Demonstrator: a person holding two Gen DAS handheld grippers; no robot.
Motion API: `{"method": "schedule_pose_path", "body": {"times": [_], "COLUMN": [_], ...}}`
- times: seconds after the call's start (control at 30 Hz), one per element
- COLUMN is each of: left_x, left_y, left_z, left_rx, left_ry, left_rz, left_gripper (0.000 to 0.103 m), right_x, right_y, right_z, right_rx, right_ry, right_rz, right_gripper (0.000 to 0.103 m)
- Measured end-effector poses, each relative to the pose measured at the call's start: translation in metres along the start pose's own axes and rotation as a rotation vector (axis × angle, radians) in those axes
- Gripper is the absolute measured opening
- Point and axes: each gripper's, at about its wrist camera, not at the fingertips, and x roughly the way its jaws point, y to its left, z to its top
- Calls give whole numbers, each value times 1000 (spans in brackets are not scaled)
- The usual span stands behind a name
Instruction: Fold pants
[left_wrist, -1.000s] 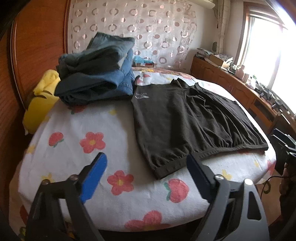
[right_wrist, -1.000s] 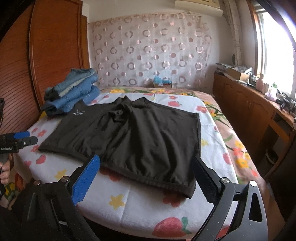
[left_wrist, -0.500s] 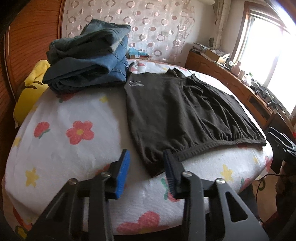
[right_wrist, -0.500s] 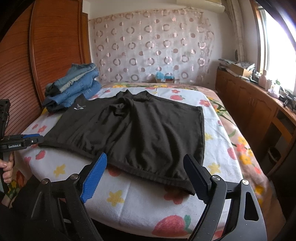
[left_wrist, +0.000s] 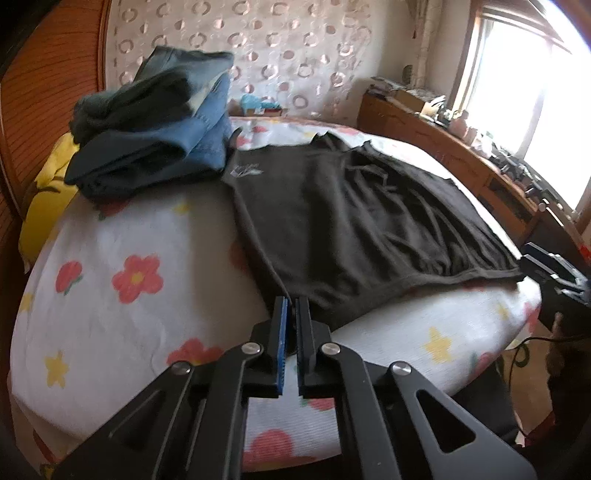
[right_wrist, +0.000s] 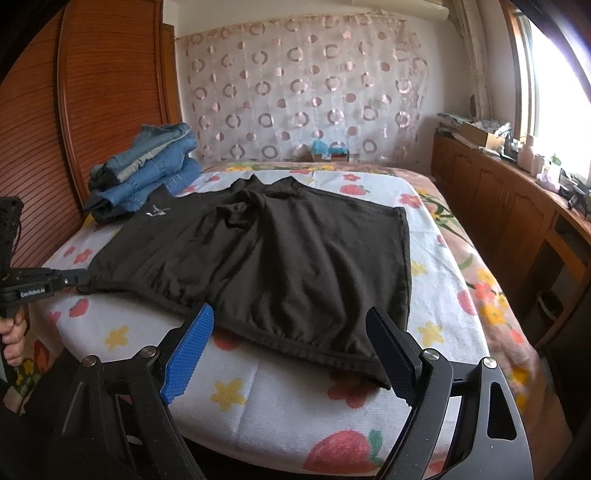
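You're at the grab stage: your left hand-held gripper (left_wrist: 291, 306) has just been closing and is now pinched on the near waistband corner of the dark pants (right_wrist: 258, 258) spread flat on the bed (right_wrist: 277, 398), while your right hand-held gripper (right_wrist: 295, 350) hangs wide open over the other corner, so clamp that next.

**Black two-finger grippers with blue pads**

The left black plastic gripper (left_wrist: 291, 306) has angular arms with triangular cut-outs, silver round screws and a ribbed blue pad. The right black plastic gripper (right_wrist: 295, 350) matches it. White lettering marks the left one's side.
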Motion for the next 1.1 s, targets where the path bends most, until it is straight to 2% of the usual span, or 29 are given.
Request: {"method": "schedule_pose_path", "body": {"times": [0.17, 0.43, 0.77, 0.9, 0.97, 1.1], "left_x": [-10, -12, -16, -21, -22, -24], "left_y": [-14, -60, -119, -124, -120, -117], "left_z": [15, 45, 81, 83, 84, 84], "left_rx": [25, 134, 209, 205, 191, 193], "left_ry": [-26, -43, -56, -59, -67, -84], "left_rz": [-48, -107, -242, -233, -228, -185], "left_gripper": [0, 0, 0, 0, 5, 22], "right_x": [2, 2, -9, -13, -13, -13], "right_y": [-7, -16, -33, -38, -38, -39], "right_z": [0, -3, 0, 1, 1, 0], "right_rx": [14, 29, 57, 63, 63, 64], "right_ry": [2, 9, -11, -16, -16, -16], "right_rz": [2, 4, -11, -14, -15, -11], "right_gripper": [86, 86, 85, 85, 85, 85]}}
